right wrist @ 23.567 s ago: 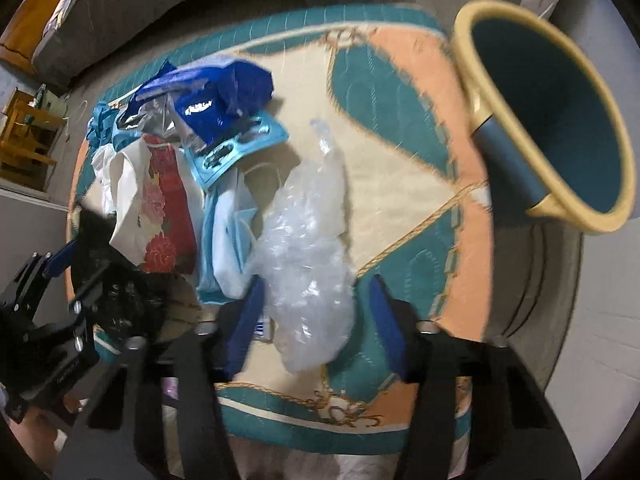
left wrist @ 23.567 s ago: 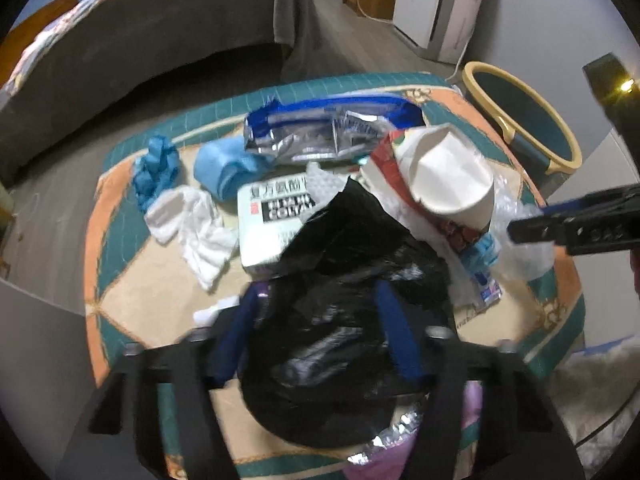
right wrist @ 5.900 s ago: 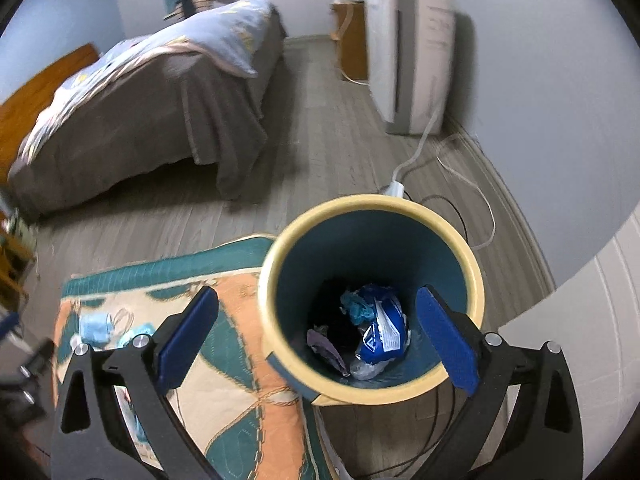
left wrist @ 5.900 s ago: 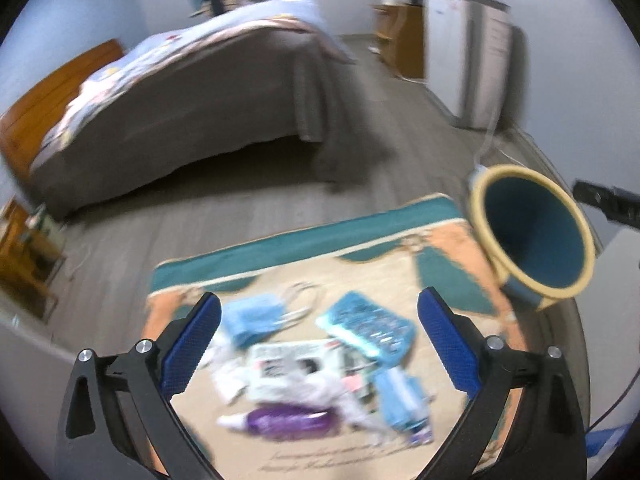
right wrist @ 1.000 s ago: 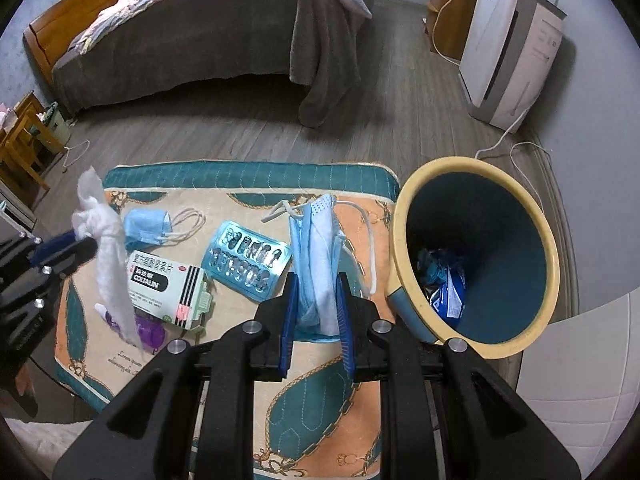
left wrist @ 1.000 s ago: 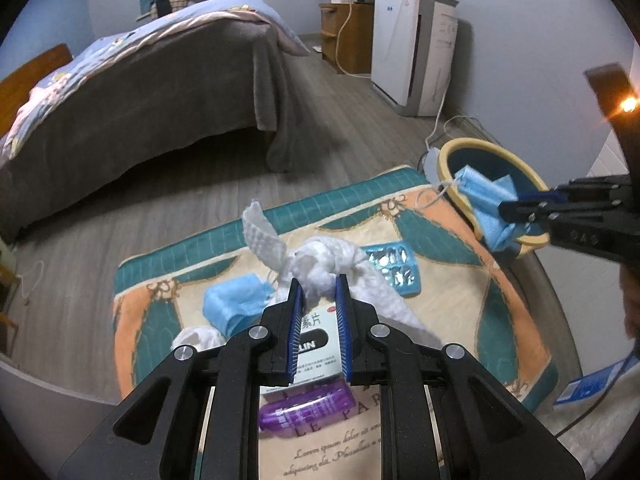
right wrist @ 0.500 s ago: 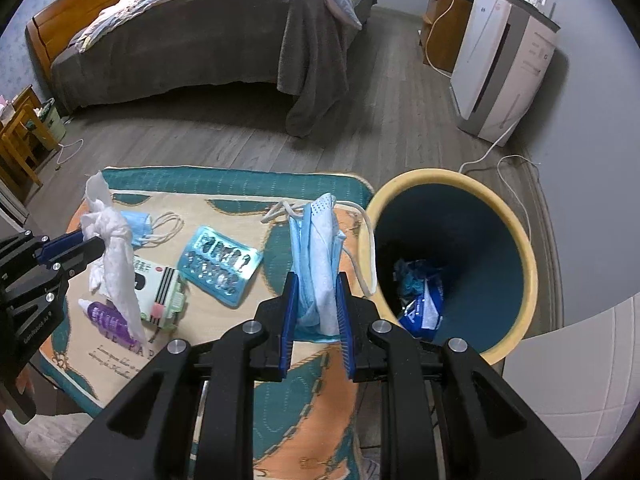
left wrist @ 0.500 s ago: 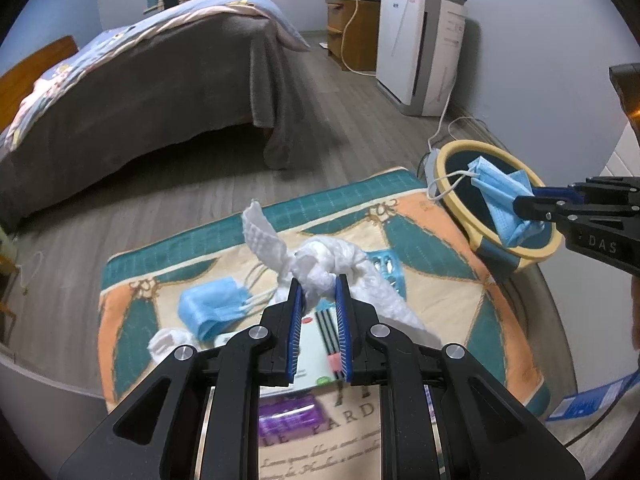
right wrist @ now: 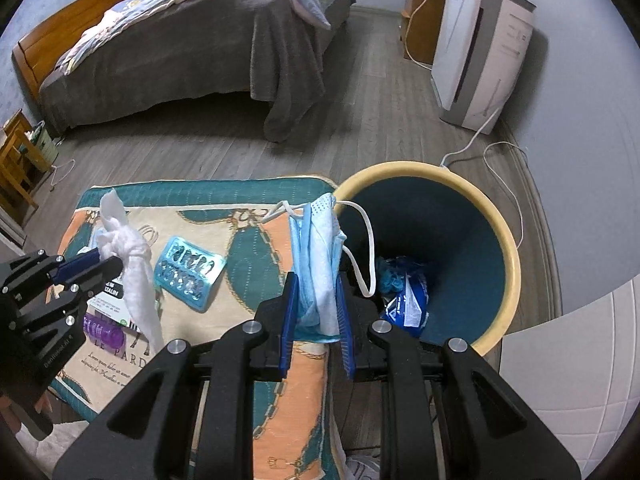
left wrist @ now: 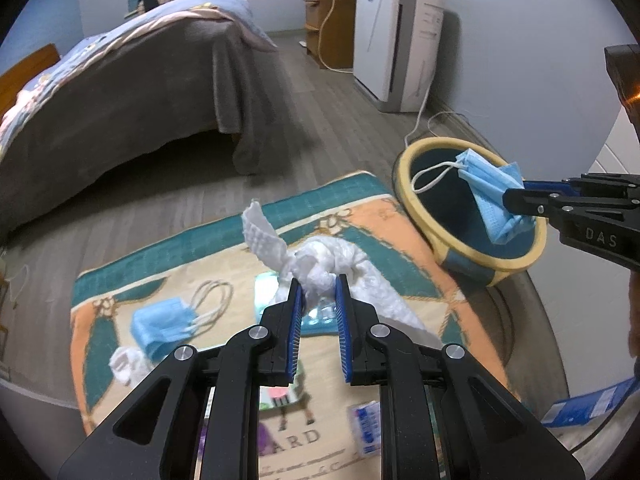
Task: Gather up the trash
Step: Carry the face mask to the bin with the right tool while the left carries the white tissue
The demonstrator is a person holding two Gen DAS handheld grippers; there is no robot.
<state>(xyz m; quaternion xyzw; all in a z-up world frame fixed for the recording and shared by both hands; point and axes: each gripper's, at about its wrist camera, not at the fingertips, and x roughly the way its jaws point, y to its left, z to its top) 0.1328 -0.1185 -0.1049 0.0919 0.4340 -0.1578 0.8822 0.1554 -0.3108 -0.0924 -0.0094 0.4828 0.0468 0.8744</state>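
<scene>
My left gripper is shut on a crumpled white tissue, held above the patterned mat; the same tissue hangs from it in the right wrist view. My right gripper is shut on a blue face mask, whose white ear loop dangles over the near rim of the teal bin with a yellow rim. From the left wrist view the mask hangs over the bin's mouth. Blue wrappers lie at the bin's bottom.
On the mat lie a second blue mask, a blister pack, a white medicine box, a purple tube and a small white wad. A grey-covered bed and a white appliance with a cable stand beyond.
Both grippers have shifted right toward the bin. The blue mask went from over the mat to hanging at the bin's rim. The tissue stays gripped.
</scene>
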